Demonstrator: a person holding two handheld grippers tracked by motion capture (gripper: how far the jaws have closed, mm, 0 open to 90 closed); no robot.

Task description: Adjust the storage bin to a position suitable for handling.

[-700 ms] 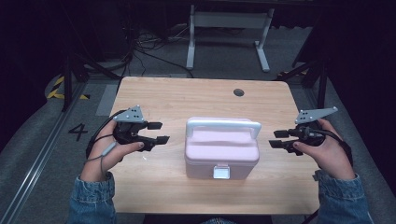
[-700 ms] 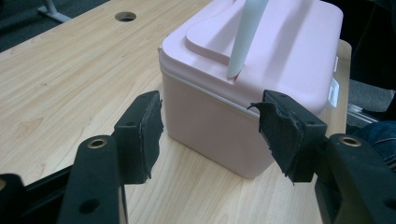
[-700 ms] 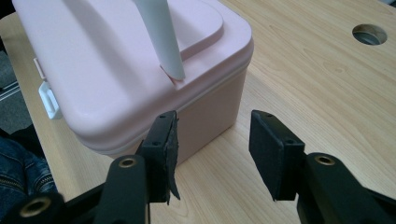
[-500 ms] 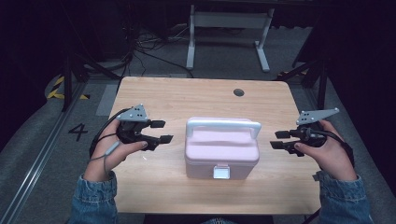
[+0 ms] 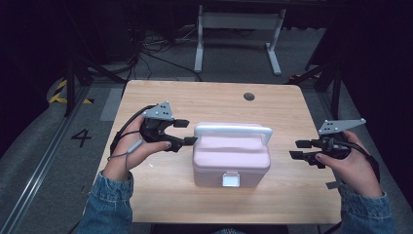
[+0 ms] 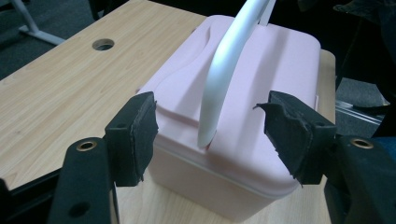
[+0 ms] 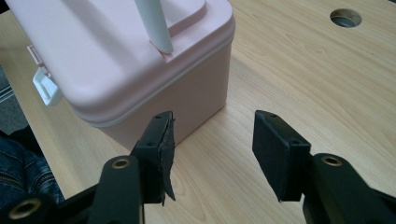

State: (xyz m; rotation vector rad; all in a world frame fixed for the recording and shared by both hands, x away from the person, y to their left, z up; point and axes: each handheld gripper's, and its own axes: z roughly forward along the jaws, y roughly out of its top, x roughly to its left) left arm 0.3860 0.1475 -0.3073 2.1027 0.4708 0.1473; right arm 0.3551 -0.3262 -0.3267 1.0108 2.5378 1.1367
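Hand-held grippers [image 5: 184, 132] [image 5: 301, 149] flank pink box [image 5: 232, 158], jaws apart.

Wooden table [image 5: 146, 204], grey floor [image 5: 39, 170], dark room

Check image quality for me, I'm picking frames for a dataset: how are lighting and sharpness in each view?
High view: the table is evenly lit, the surroundings fall into darkness, and the image is slightly soft. Left gripper view: the pink box is sharp, its white handle bright without glare, and the near tongs are crisp. Right gripper view: sharp wood grain, and a soft shadow beside the box.
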